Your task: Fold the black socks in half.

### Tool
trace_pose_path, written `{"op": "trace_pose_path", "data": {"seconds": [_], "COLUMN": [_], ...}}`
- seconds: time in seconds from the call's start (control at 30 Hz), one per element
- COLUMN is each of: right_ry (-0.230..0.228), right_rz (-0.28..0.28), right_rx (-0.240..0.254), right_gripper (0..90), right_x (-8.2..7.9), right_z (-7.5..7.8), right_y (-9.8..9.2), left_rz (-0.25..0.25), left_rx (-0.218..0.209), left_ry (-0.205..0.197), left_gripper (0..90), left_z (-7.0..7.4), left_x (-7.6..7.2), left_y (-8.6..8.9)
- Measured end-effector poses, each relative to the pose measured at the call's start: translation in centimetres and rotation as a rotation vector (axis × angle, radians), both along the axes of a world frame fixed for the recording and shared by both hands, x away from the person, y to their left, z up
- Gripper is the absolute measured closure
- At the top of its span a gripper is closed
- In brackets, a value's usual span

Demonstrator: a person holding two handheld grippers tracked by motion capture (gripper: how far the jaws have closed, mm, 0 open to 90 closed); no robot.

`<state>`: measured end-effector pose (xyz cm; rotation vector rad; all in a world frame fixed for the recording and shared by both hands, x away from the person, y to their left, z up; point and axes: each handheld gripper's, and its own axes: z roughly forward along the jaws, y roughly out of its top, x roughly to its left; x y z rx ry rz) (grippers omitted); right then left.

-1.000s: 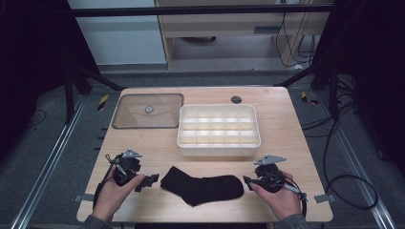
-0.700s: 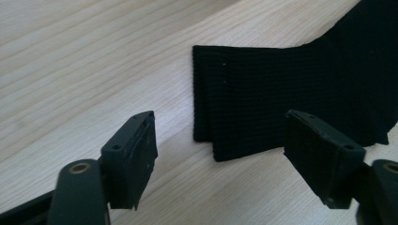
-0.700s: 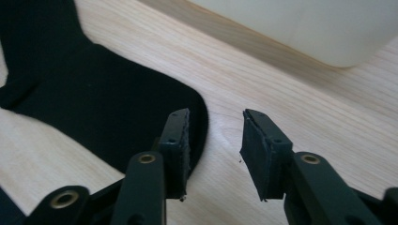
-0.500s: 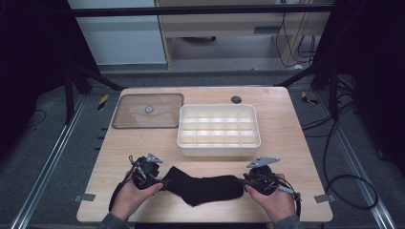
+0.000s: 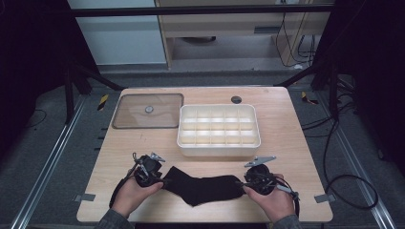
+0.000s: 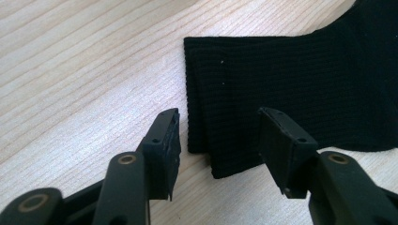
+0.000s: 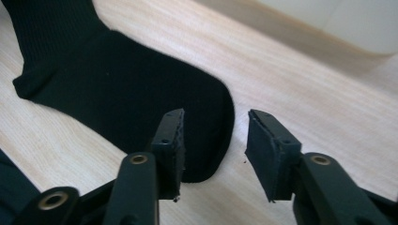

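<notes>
We see a black sock (image 5: 203,187) lying flat on the near part of the wooden table (image 5: 286,138), in front of the white compartment tray (image 5: 218,130), between the 2 grippers. The left gripper (image 6: 218,136) sits at the sock's ribbed cuff end; its jaws have just been closing, yet stand apart, with the cuff corner between them and neither pad pressing it. The right gripper (image 7: 215,140) sits at the toe end; its jaws have just been opening, spread, with the toe's edge in the gap. A clear lid (image 5: 148,110) lies left of the tray.
</notes>
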<state>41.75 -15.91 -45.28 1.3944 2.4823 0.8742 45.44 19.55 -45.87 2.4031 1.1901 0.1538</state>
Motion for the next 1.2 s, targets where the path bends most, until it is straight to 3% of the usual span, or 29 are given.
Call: {"op": "trace_pose_path", "data": {"seconds": [0.1, 0.2, 0.67, 0.77, 0.93, 1.2], "right_ry": [0.040, 0.067, 0.065, 0.069, 0.065, 0.062], "right_rz": [-0.013, -0.015, -0.001, -0.005, -0.013, 0.002], "right_rx": [-0.024, -0.035, -0.046, -0.044, -0.050, -0.053], "right_gripper": [53.2, 57.0, 62.7, 62.9, 60.5, 65.8], "right_x": [0.4, 0.8, 1.0, 0.9, 0.9, 0.8], "right_z": [-0.1, 0.0, 0.0, -0.1, -0.3, -0.6], "right_y": [0.4, 0.9, 0.9, 0.8, 0.8, 1.2], "left_rz": [0.002, 0.000, -0.022, -0.022, -0.016, -0.020], "left_rx": [0.007, 0.014, 0.014, -0.008, -0.035, -0.035], "left_ry": [0.016, 0.035, 0.052, 0.060, 0.045, 0.012], "left_gripper": [47.3, 47.4, 60.8, 66.8, 73.4, 74.0], "left_z": [-0.1, -0.5, -1.1, -1.2, -1.1, 0.2], "left_x": [0.4, 0.7, 0.6, 0.6, 0.3, 0.3], "left_y": [0.0, 0.0, -0.2, -0.2, 0.0, 0.4]}}
